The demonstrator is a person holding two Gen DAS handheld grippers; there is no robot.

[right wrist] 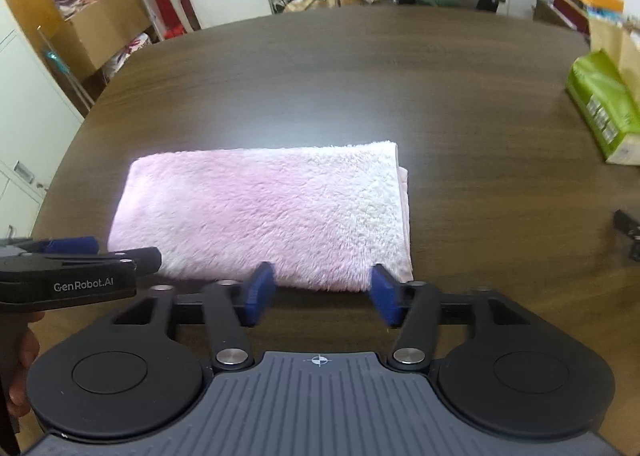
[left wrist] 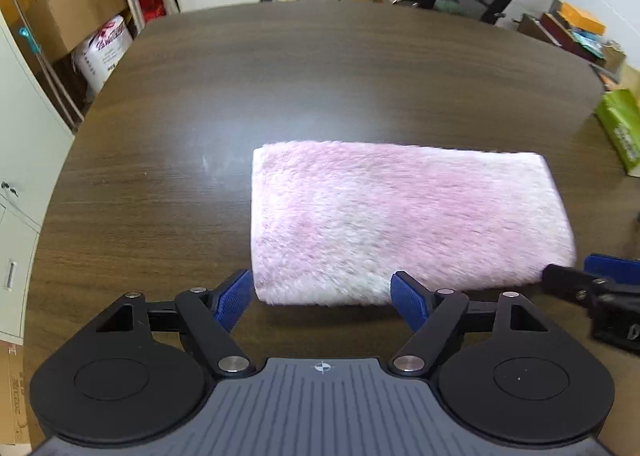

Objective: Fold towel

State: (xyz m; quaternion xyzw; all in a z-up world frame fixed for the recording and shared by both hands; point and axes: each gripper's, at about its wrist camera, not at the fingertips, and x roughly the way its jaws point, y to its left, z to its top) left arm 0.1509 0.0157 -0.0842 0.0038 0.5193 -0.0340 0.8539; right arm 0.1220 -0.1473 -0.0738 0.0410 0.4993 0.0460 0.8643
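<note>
Towel (left wrist: pixel 400 219), pink and fluffy, folded into a rectangle, flat on dark wood table (left wrist: pixel 280 75), toward near edge. Left gripper (left wrist: pixel 322 298) low over table at towel's near left corner, jaws wide, nothing between them. Right gripper (right wrist: pixel 320 294) level at towel's near right corner, jaws likewise wide and empty, blue pads (right wrist: pixel 260 292) just at towel's near hem; contact hard to judge. Green packet (right wrist: pixel 604 111) near table's right edge, cut off in left view. Towel's layers visible only at right end. Small black object (right wrist: pixel 628 232) at right rim, too clipped to identify.
</note>
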